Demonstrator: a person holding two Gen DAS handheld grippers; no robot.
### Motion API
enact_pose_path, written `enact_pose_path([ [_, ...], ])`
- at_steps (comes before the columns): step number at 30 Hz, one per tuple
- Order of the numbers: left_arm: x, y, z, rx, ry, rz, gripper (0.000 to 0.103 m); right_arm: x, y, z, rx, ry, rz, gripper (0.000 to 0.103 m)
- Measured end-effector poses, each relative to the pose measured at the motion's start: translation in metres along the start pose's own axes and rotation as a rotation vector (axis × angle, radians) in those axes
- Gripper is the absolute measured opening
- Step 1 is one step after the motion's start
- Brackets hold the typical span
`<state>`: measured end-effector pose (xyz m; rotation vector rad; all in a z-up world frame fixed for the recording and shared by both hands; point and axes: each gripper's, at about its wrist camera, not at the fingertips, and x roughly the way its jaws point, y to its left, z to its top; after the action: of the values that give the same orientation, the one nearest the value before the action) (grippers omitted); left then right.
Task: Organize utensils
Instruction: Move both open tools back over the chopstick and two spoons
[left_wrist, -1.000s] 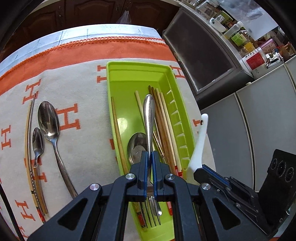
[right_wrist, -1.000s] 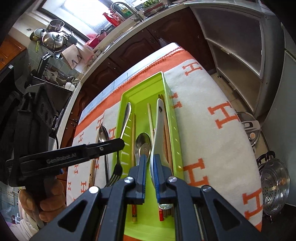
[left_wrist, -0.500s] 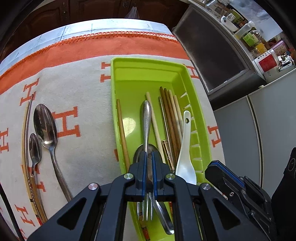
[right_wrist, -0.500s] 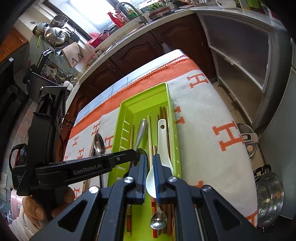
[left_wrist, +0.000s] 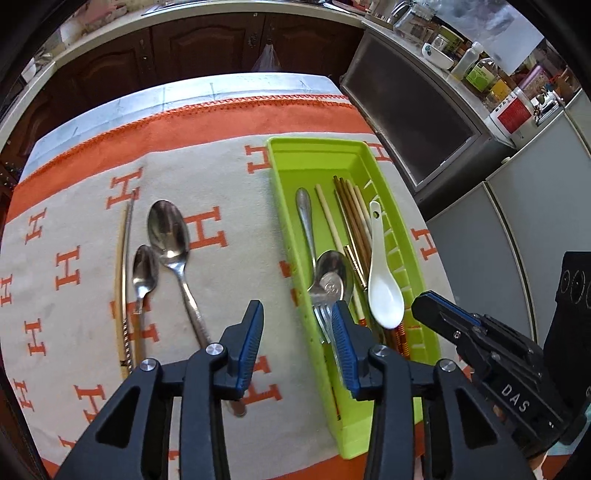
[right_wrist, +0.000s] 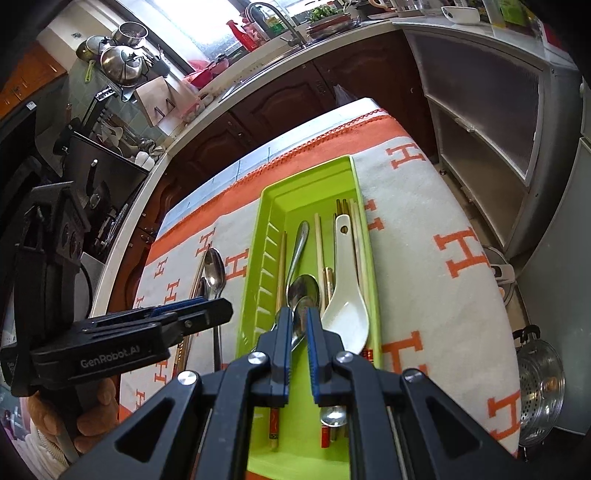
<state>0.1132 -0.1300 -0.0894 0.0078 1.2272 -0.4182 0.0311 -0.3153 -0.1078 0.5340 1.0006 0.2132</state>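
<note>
A lime green tray (left_wrist: 275, 177) (right_wrist: 258, 236) lies on the H-patterned cloth and holds chopsticks, a metal spoon (left_wrist: 332, 271), a fork (left_wrist: 320, 314) (right_wrist: 301, 236) and a white ceramic spoon (left_wrist: 384, 291) (right_wrist: 345, 295). My left gripper (left_wrist: 296, 317) (right_wrist: 207, 308) hovers over the tray's left wall, its jaws opening with nothing between them; the fork lies free below. My right gripper (right_wrist: 298, 319) (left_wrist: 424, 301) is shut over the tray's near end, and the white spoon's bowl rests just right of it. Left on the cloth are a large spoon (left_wrist: 168, 232), a small spoon (left_wrist: 144, 269) and a chopstick pair (left_wrist: 123, 266).
The cloth (left_wrist: 229, 206) ends at the table's right edge close to the tray. A grey cabinet (left_wrist: 413, 122) stands beyond that edge. A steel steamer pot (right_wrist: 541, 373) sits on the floor. A person's hand (right_wrist: 92, 417) grips the left tool.
My left gripper opened, let go of the fork and drew up and to the left; the fork now lies in the tray. The white spoon went from my right gripper's jaws into the tray.
</note>
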Motion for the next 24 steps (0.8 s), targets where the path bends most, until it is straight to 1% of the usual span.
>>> enact_pose_path([
  [5,-0.036,0.035,-0.02,-0.012,-0.072,0.053,0.055,-0.003,0.016,-0.011,-0.023,0.013,0.018,0.009],
  [7,-0.05,0.051,-0.031,-0.013,-0.111,0.101,0.058,-0.003,0.025,-0.015,-0.035,0.022,0.028,0.009],
  [11,-0.074,0.084,-0.052,-0.027,-0.165,0.194,0.061,0.001,0.048,-0.023,-0.081,0.043,0.048,0.009],
  [13,-0.081,0.097,-0.059,-0.046,-0.188,0.226,0.064,0.004,0.061,-0.026,-0.106,0.059,0.057,0.009],
  [16,-0.091,0.12,-0.068,-0.082,-0.222,0.266,0.064,0.01,0.078,-0.029,-0.138,0.073,0.062,0.01],
  [20,-0.093,0.142,-0.074,-0.113,-0.244,0.294,0.065,0.024,0.099,-0.031,-0.151,0.103,0.074,0.01],
  [24,-0.087,0.156,-0.075,-0.124,-0.252,0.282,0.065,0.042,0.122,-0.032,-0.19,0.128,0.059,0.011],
])
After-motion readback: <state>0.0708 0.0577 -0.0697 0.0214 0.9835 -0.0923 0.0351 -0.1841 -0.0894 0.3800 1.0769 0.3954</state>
